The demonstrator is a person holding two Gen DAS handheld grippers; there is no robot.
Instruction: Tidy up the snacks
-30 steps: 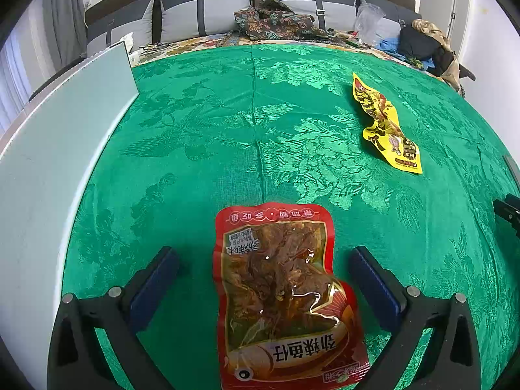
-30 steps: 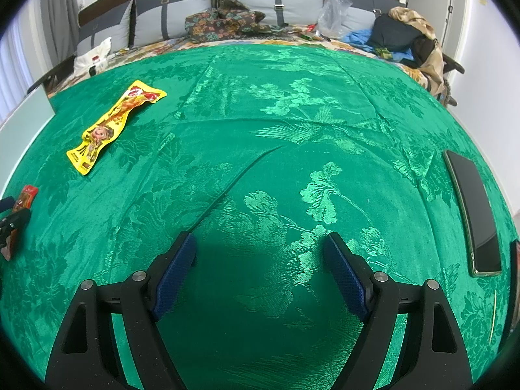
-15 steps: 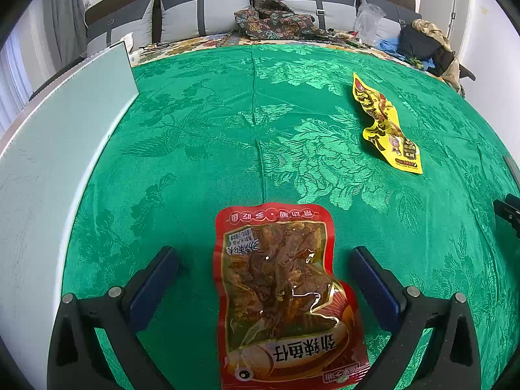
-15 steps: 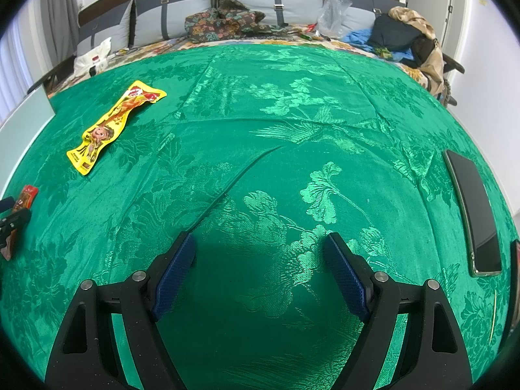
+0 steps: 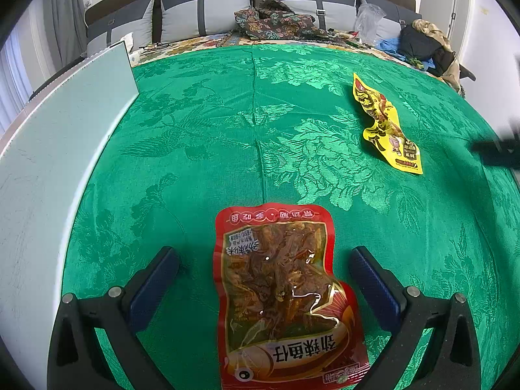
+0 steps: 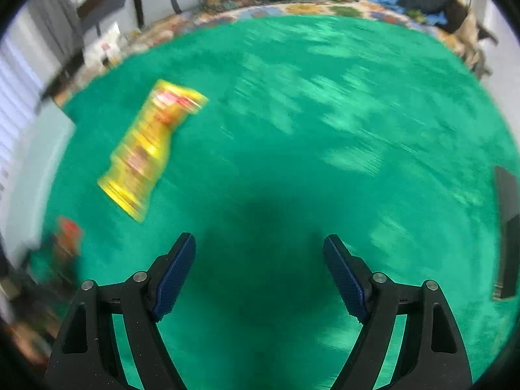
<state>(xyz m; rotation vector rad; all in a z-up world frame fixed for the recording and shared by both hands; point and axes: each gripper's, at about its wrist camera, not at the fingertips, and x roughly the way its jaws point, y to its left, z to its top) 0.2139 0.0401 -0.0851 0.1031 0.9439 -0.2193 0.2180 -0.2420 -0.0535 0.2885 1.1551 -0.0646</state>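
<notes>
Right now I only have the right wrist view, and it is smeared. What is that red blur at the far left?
Observer: A red snack pouch, flat on the green cloth between the open left tongs, not gripped.
Operator: Can you see what is in it?
Observer: Its clear window shows brown pieces, with a fish drawing at the near end.
Operator: And the yellow packet, how does it lie?
Observer: The yellow packet lies flat and wrinkled, well apart from the pouch, farther off and to its right.
</notes>
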